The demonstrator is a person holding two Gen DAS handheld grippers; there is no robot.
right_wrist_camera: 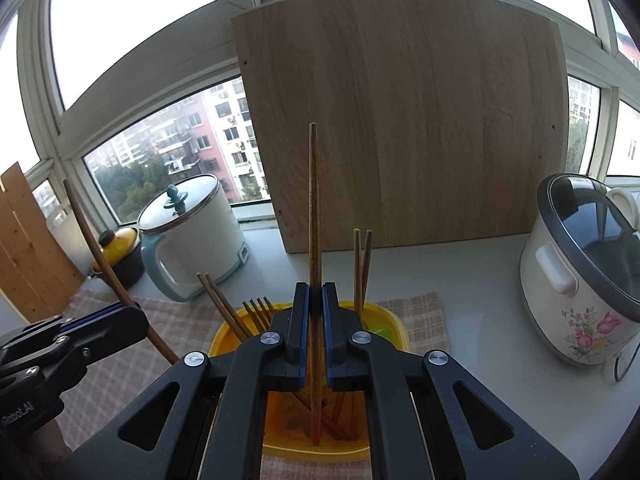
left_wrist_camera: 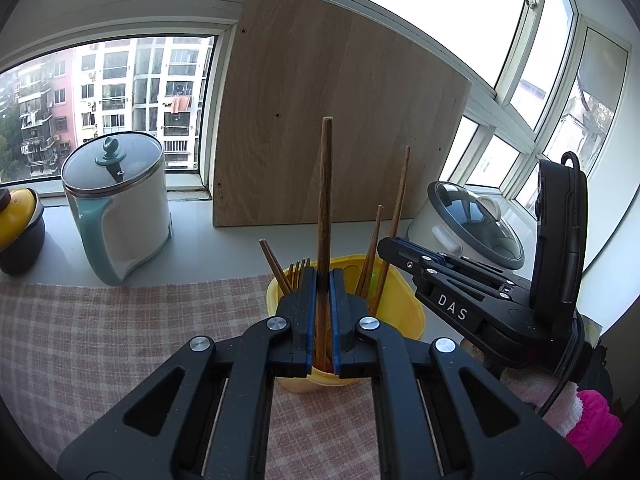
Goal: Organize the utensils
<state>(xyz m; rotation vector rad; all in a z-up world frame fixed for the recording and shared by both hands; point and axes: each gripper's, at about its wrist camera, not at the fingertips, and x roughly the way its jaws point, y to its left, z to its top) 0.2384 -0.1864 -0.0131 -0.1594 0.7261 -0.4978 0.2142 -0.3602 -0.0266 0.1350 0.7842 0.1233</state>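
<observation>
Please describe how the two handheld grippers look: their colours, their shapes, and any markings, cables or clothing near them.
Both are matte black, with two blue-padded fingers on angular linkage arms with silver round screws. The right gripper carries white "DAS" lettering, a tall black housing and a black cable, above a bright pink sleeve with a pale fluffy cuff. The left gripper shows partial white lettering.

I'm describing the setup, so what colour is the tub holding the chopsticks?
Yellow. The tub shows best in the right wrist view.

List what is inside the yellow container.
In the yellow container: loose wooden chopsticks leaning on the rim, a fork tines up, and something green. The grippers cover much of the inside.
</observation>
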